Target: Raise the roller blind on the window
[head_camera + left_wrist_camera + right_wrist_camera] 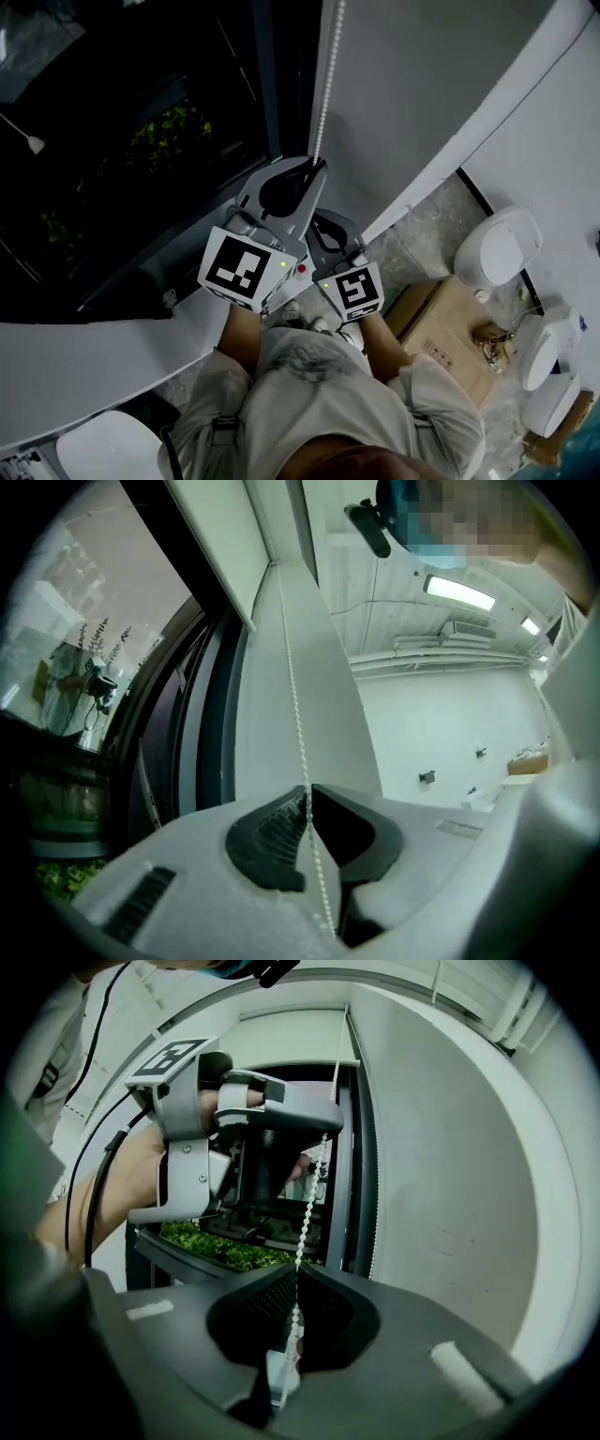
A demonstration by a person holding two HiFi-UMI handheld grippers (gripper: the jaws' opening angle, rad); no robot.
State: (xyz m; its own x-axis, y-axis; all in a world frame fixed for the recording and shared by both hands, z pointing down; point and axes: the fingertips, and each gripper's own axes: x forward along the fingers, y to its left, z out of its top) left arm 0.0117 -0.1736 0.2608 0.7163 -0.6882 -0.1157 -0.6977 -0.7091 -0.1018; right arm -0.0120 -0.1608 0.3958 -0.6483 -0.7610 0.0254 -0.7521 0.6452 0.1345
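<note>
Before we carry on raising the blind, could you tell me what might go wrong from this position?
The bead chain is pinched only at the very tips of the left gripper and the right gripper, so a pull may let it slip. Both clamp the same strand, one above the other; pulling them apart could strain it.

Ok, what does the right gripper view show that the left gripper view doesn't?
Only the right gripper view: the left gripper seen from outside, clamped on the chain above the right gripper.
Only the left gripper view: a ceiling light and the room's far wall.
Both: the blind by the dark window, and the chain pinched in that view's own shut jaws.
</note>
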